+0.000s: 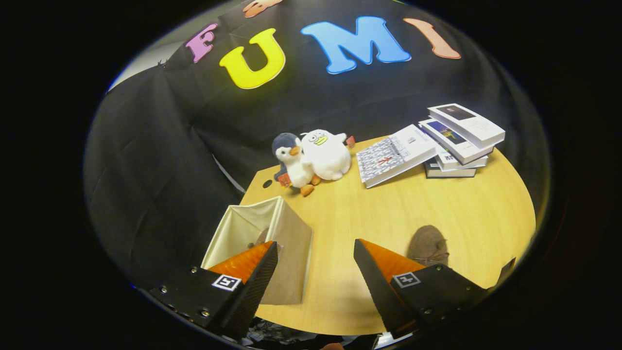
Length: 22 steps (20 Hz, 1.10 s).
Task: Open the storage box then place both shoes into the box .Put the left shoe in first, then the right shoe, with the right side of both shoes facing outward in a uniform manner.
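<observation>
Gripper (316, 253) fingers spread wide apart, holding nothing, above the counter (388, 218). Open storage box (272, 233) just behind left finger, one shoe (260, 238) inside. Second shoe (427, 245) lies just beyond right finger. Plush toys (316, 158), books (437, 141) far.

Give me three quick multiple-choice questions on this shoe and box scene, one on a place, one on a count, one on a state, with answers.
1. Where is the brown shoe?
A. Inside the box
B. On the table, just beyond one finger
C. On the books

2. How many plush toys sit at the table's far edge?
A. One
B. Two
C. Four

3. How is the gripper?
A. Open, holding nothing
B. Shut on the shoe
C. Shut on a book

Answers: B, it lies on bare wood away from the storage box; B, a penguin and a white one; A, fingers wide apart.
</observation>
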Available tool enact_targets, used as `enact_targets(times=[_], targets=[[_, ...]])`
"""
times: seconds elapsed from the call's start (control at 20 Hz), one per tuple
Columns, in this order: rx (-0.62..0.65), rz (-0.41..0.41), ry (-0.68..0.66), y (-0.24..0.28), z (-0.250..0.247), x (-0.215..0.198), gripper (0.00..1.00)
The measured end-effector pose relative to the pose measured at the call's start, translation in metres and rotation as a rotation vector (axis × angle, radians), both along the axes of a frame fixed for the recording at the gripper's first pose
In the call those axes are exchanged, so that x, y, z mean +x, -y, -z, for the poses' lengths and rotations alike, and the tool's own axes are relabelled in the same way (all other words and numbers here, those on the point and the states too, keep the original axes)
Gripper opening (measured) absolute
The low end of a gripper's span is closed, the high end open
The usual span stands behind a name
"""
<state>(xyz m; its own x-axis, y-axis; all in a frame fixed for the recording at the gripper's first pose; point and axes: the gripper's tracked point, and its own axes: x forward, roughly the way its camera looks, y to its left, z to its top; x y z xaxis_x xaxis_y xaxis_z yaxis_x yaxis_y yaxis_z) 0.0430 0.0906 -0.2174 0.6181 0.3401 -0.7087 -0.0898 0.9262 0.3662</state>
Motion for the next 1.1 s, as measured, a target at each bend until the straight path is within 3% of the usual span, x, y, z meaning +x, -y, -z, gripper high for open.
enact_targets(times=[0.5,1.1], targets=[[-0.214,0.056,-0.085,0.113,0.064,-0.025,0.98],[-0.300,0.038,-0.238,0.158,0.143,-0.055,0.98]])
